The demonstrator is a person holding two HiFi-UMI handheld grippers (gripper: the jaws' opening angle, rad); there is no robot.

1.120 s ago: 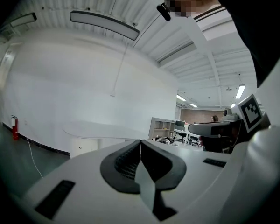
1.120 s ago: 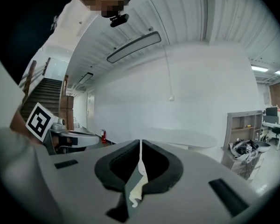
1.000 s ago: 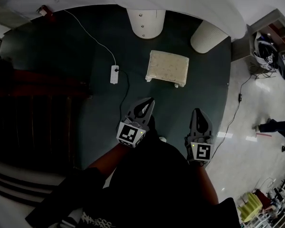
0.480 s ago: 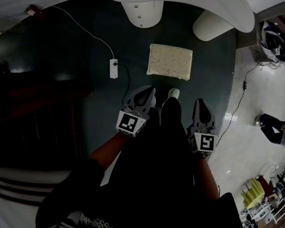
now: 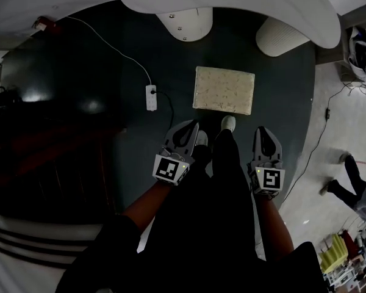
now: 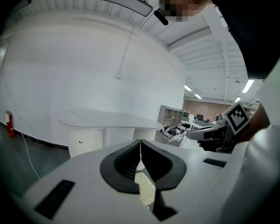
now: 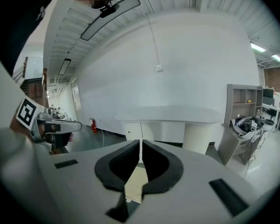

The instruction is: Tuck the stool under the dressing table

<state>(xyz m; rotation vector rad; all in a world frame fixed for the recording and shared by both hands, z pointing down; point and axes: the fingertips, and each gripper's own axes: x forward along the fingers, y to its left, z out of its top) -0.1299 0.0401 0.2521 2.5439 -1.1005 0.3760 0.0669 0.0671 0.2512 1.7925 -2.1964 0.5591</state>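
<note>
The stool [image 5: 224,90] has a cream square cushion and stands on the dark floor in front of the white dressing table [image 5: 232,2]. It sits between the table's cabinet leg [image 5: 184,22] and its ribbed round leg [image 5: 280,36]. My left gripper [image 5: 193,126] is shut and empty, just short of the stool's near left corner. On the near right side, my right gripper [image 5: 260,129] is also shut and empty. Neither touches the stool. In the left gripper view the cushion [image 6: 144,190] shows below the shut jaws [image 6: 140,146]. The right gripper view shows the cushion [image 7: 135,183] the same way.
A white power strip [image 5: 150,96] with its cable lies on the floor left of the stool. My shoe [image 5: 227,123] is right behind the stool. A dark wooden stair rail [image 5: 49,157] fills the left. Pale tiled floor with cables lies to the right [image 5: 335,133].
I have stepped closer to the table, so its top now reaches further over the view and the stool looks larger. Both grippers have come forward and down, still shut.
</note>
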